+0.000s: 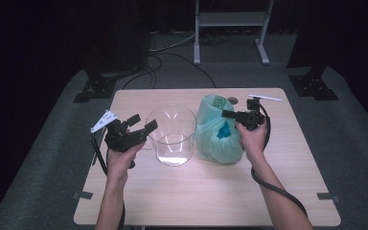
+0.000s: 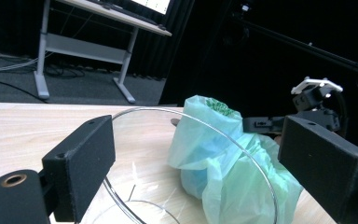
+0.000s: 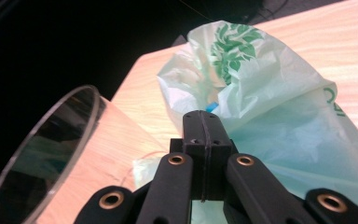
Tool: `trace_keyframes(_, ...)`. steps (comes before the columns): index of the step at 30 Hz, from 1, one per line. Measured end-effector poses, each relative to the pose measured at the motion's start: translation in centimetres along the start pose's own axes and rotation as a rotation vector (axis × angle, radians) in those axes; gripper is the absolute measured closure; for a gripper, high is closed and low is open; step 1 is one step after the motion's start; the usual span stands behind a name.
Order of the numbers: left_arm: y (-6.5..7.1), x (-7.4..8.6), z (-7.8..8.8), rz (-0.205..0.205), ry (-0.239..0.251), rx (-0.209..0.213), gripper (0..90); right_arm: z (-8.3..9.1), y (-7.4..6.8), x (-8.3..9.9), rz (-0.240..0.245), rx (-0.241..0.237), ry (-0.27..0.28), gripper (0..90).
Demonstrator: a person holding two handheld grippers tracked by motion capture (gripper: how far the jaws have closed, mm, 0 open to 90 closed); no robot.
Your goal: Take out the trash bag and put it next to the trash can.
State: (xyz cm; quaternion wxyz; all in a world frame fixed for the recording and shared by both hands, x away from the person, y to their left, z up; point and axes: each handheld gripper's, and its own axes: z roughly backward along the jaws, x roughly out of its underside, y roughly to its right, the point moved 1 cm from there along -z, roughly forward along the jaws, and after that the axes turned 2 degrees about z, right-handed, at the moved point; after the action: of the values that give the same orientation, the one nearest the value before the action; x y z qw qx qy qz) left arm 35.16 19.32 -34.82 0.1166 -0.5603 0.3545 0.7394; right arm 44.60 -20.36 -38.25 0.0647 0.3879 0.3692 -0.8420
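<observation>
Your right gripper, jaws closed on nothing, hangs over the green bag beside the clear container; your left gripper, jaws open, straddles the container's near rim. Pushing into the slack plastic could tip the bag or nudge the container. The bag's contents stay hidden beyond a blue patch.

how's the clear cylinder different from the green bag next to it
The clear cylinder is rigid, see-through and looks empty; the green bag is soft, crumpled, cloudy plastic with something blue inside. The cylinder's top is a wide open round rim, while the bag's printed top is bunched together. The cylinder sits nearer the left gripper, the bag by the shut right gripper. Both stand upright on the table.
</observation>
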Motion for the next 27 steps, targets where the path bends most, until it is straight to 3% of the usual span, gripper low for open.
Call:
trace_keyframes(10, 0.0, 0.0, 0.0, -0.002, 0.0, 0.001, 9.8, -0.9, 1.6, 1.1, -0.028, 0.045, -0.024, 90.0)
trace_keyframes(17, -0.1, 0.1, -0.2, 0.006, -0.009, 0.005, 9.8, -0.7, 1.7, 1.1, -0.029, 0.045, -0.023, 90.0)
trace_keyframes(27, 0.0, 0.2, -0.2, 0.001, -0.011, 0.006, 9.8, 0.4, 0.9, 0.4, 0.008, 0.028, 0.022, 71.6)
